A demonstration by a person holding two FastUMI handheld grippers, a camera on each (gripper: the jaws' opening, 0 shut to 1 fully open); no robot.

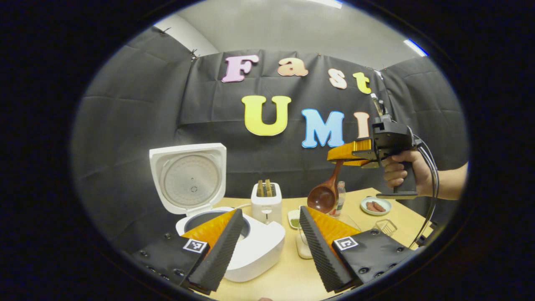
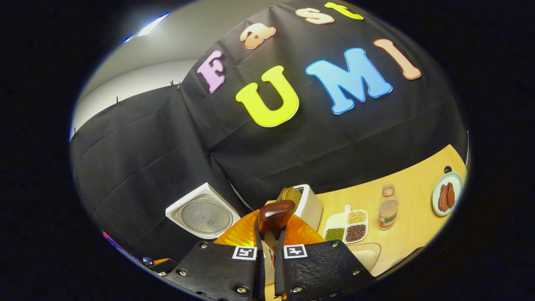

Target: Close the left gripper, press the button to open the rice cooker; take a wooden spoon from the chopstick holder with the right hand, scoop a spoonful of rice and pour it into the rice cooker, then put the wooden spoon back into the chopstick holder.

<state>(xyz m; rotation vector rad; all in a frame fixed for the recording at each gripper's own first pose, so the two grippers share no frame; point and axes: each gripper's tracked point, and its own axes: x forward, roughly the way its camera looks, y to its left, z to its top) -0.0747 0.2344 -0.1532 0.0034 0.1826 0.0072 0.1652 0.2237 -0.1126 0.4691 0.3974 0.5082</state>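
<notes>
1. In the left gripper view my left gripper (image 1: 271, 234) hangs low over the table (image 1: 284, 276), jaws spread wide apart with nothing between them.
2. Just beyond its left finger I see the rice cooker (image 1: 250, 246) with the lid (image 1: 190, 177) standing upright and the inner pot exposed.
3. A toaster (image 1: 266, 202) with two slices in it stands behind the cooker.
4. Right gripper (image 1: 349, 154) is raised well above the table at the right, held by a hand (image 1: 403, 173). Its orange fingers are clamped on the handle of the wooden spoon (image 1: 325, 193), whose bowl hangs downward in the air in front of a bottle (image 1: 339, 198).
5. Whether the spoon bowl carries any rice, I cannot tell.
6. In the right gripper view the jaws are nearly together, pressing on the spoon handle, whose dark rounded end (image 2: 273, 217) pokes up between them.
7. Same view: a divided tray of grains (image 2: 349, 228) lies on the table past the toaster, the bottle just right of it, and a small plate (image 2: 447, 194) with two brown pieces farther right.
8. Chopstick holder: I cannot identify it with confidence.
</notes>
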